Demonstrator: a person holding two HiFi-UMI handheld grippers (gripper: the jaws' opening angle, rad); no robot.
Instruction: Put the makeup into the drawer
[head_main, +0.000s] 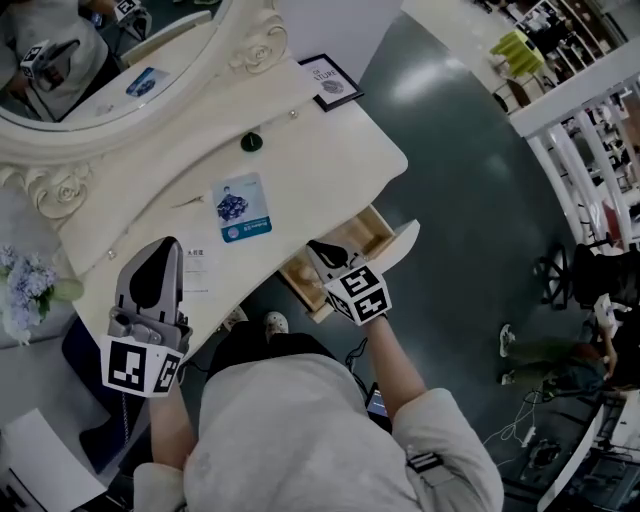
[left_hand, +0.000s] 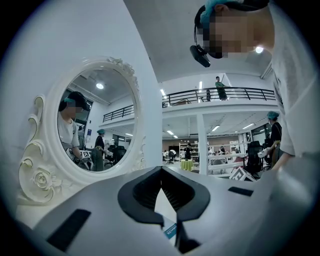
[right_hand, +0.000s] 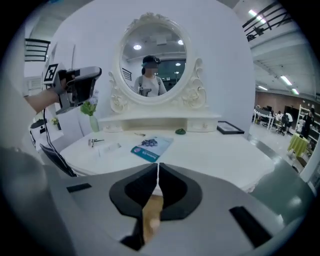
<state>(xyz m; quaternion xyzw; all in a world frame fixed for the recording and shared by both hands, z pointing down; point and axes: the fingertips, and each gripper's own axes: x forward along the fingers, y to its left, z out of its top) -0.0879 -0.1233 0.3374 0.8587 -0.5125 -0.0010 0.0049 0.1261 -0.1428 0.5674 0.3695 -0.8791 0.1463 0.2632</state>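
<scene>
Clenched empty: left hand-held gripper (head_main: 163, 246) and right hand-held gripper (head_main: 320, 247); makeup packet (head_main: 242, 208), 10 o'clock of drawer (head_main: 352, 238), likely light, slick: pinch an edge

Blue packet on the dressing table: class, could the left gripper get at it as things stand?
Probably yes. The blue packet lies flat on open tabletop, with nothing standing between it and the left gripper. Its fingers are shut, so they must open first.

**Lacquer, bare wood, gloss**

The dressing table (head_main: 330, 140) top is smooth cream lacquer with a faint sheen. The drawer (head_main: 368, 232) shows bare pale wood inside. The blue packet (head_main: 243, 208) looks glossy, and the dark floor (head_main: 450, 150) is polished and reflective.
</scene>
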